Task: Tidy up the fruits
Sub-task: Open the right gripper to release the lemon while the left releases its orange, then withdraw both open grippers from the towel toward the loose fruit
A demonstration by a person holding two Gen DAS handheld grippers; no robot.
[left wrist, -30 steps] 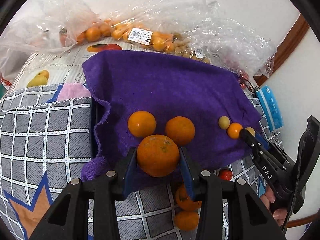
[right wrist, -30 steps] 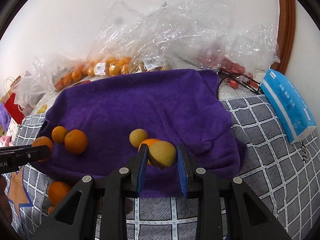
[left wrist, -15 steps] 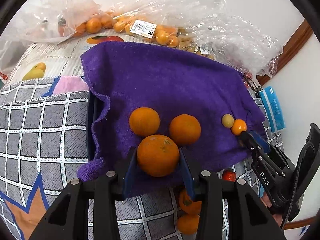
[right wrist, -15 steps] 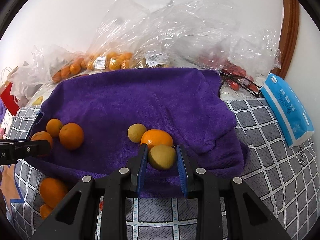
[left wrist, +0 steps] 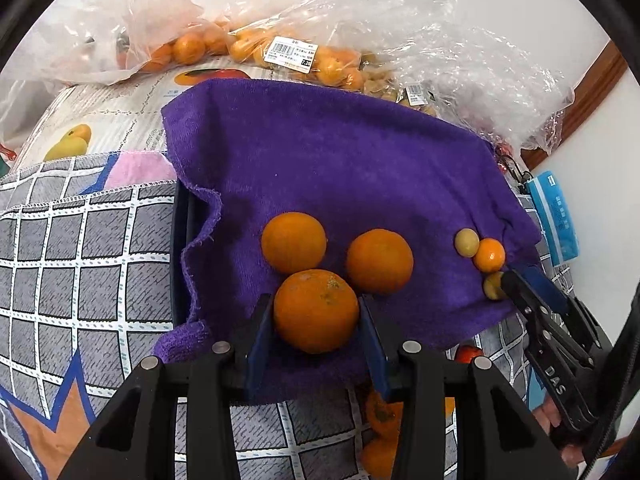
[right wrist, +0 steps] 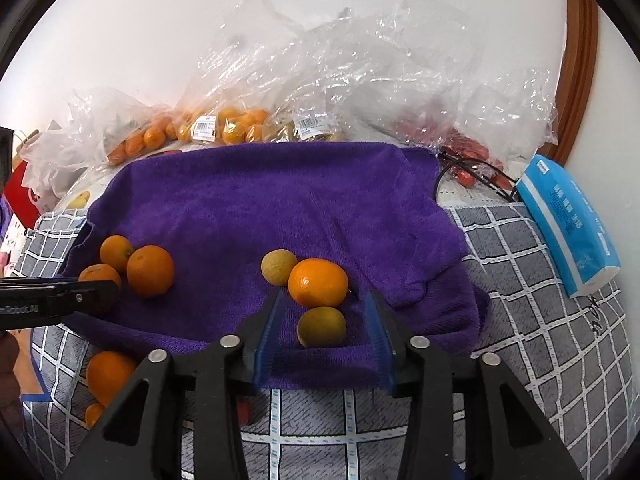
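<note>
A purple towel point(left wrist: 340, 168) lies over the tabletop and also shows in the right wrist view point(right wrist: 280, 200). My left gripper point(left wrist: 316, 316) is shut on a large orange point(left wrist: 316, 310) at the towel's near edge, behind it two oranges point(left wrist: 294, 242) point(left wrist: 379, 260). My right gripper point(right wrist: 322, 326) is open; a small yellow-green fruit point(right wrist: 321, 327) rests on the towel between its fingers without touching them. Just beyond it lie a small orange point(right wrist: 318, 282) and another yellow-green fruit point(right wrist: 278, 266). The left gripper shows at the left in the right wrist view.
Clear plastic bags of oranges point(left wrist: 256, 48) and other fruit point(right wrist: 360, 92) line the back by the wall. A blue tissue pack point(right wrist: 568, 216) lies at right. Loose oranges point(right wrist: 108, 376) and a red fruit point(left wrist: 468, 354) lie on the checked cloth point(left wrist: 80, 260) below the towel's edge.
My right gripper has opened and let the yellow-green fruit down onto the towel beside the small orange. My left gripper has moved slightly forward with its orange, close to the two oranges.
</note>
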